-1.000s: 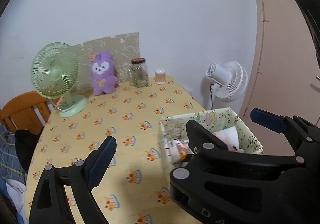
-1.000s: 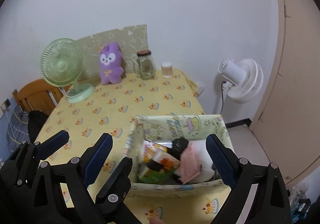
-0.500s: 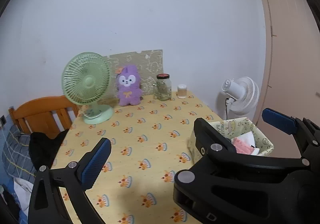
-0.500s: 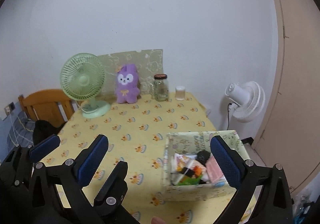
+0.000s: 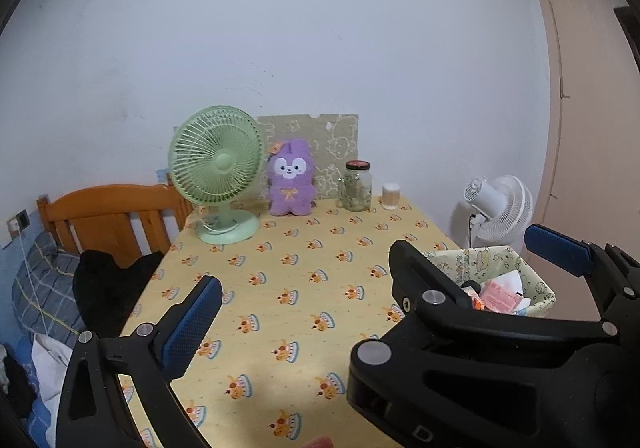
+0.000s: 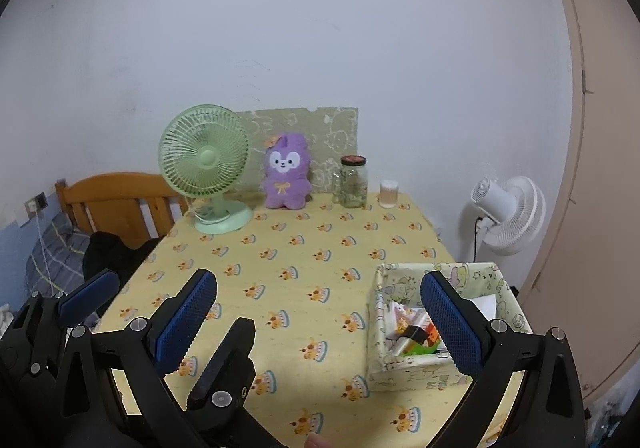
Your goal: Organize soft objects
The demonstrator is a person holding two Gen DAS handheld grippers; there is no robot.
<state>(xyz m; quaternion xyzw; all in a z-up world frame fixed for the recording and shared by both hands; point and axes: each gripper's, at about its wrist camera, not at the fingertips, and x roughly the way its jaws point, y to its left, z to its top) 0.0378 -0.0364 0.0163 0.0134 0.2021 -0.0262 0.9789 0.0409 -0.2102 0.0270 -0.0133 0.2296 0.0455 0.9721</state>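
While both grippers hang wide open and empty over the near end of the table (image 6: 320,248), the left gripper (image 5: 372,280) and the right gripper (image 6: 316,312) holding nothing, the soft things already lie in the patterned box (image 6: 400,372) at the near right corner; the one soft thing outside it is the purple plush toy (image 6: 286,178), upright at the far edge between the green fan (image 6: 204,164) and the glass jar (image 6: 354,182). If the plush goes next, it would be best to reach straight across, close gently on its middle, and keep clear of fan and jar. A yellow printed cloth covers the table; a white fan (image 6: 508,212) stands on the floor at right, a wooden bed frame (image 6: 116,200) at left, against a plain wall
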